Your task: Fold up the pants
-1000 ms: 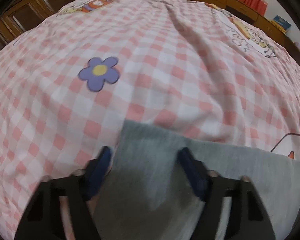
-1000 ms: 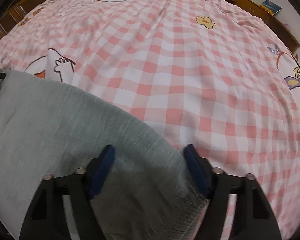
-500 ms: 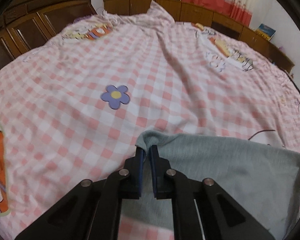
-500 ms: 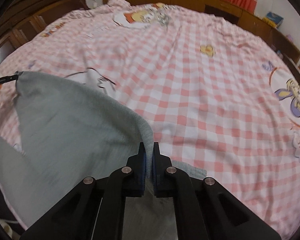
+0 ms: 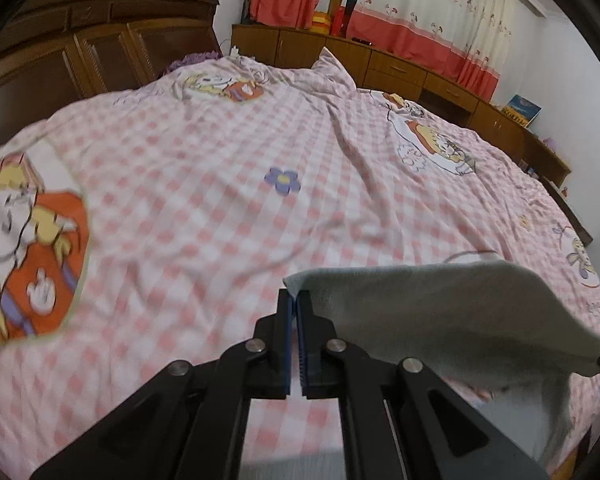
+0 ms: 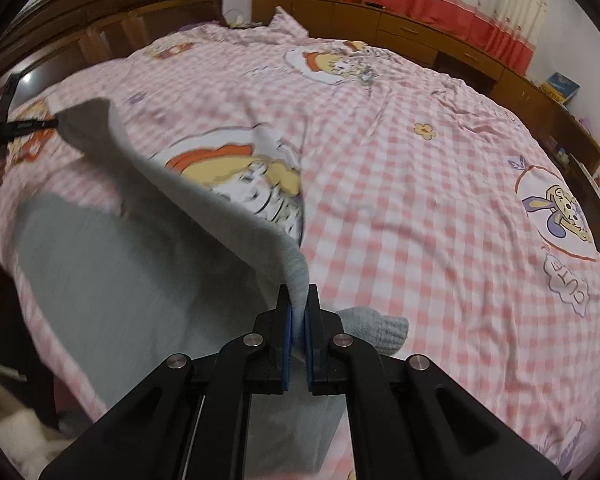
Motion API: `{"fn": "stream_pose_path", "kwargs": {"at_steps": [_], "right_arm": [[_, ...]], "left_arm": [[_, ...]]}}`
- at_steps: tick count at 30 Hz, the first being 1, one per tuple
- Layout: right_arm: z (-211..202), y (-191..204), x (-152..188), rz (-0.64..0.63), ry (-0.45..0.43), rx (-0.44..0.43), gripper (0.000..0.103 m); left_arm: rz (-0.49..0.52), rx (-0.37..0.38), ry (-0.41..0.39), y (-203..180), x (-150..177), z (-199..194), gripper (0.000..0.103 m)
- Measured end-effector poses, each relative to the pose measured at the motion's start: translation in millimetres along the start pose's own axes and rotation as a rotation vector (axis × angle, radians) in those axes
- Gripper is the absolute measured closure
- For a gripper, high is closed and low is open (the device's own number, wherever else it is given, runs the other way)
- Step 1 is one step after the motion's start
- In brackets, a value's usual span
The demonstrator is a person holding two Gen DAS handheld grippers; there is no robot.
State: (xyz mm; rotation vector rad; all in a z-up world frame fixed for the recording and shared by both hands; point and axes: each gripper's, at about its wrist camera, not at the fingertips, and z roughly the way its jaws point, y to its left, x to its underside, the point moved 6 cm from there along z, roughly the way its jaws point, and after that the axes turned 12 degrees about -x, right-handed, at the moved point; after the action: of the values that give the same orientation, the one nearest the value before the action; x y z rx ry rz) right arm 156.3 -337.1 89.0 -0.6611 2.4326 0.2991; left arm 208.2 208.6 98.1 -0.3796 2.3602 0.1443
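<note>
My left gripper (image 5: pixel 294 300) was pinched shut on one corner of the grey pants (image 5: pixel 440 312), and my right gripper (image 6: pixel 299 304) was clamped on the opposite corner of the same soft, fleecy knit (image 6: pixel 172 200), its blue pads pressed tight against the fabric. Between the two corners the cloth hung as a raised, sagging sheet above the bed, while the lower part of the pants (image 6: pixel 100 288) lay flat on the pink-and-white checked quilt (image 5: pixel 220 208) near the bed's edge. A ribbed cuff (image 6: pixel 384 330) poked out just beside my right fingers, resting on the quilt

The quilt was thin, rumpled cotton printed with round cartoon patches and a small purple flower (image 5: pixel 283 180). A dark wooden headboard (image 5: pixel 100 48) stood at the far left, with a long brown cabinet (image 5: pixel 400 68) under red-and-cream curtains (image 5: pixel 420 20) behind it

Half a second before, both grippers had already been closed on the fabric but sat low over the quilt; now they were lifted higher, so more of the room showed and the held edge stood well clear of the bed. A second before, both had been open over the flat pants
</note>
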Motion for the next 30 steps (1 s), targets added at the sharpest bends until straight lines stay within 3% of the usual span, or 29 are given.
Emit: {"fn": "stream_pose_path", "kwargs": {"at_steps": [6, 11, 17, 21, 30], "right_arm": [[-9, 25, 42, -0.053, 0.033, -0.013, 0.098], [7, 25, 74, -0.025, 0.085, -0.021, 0.098], [34, 20, 94, 0.018, 0.135, -0.017, 0.098], [48, 19, 105, 0.037, 0.154, -0.023, 0.098], [64, 17, 116, 0.055, 0.160, -0.030, 0.098]], "left_arm": [[-0.005, -0.016, 0.008, 26, 51, -25, 0.101], [-0.014, -0.024, 0.063, 45, 98, -26, 0.101], [-0.093, -0.108, 0.140, 69, 139, -13, 0.098], [-0.116, -0.105, 0.126, 72, 152, -28, 0.081], [-0.147, 0.007, 0.072, 37, 143, -70, 0.062]]}}
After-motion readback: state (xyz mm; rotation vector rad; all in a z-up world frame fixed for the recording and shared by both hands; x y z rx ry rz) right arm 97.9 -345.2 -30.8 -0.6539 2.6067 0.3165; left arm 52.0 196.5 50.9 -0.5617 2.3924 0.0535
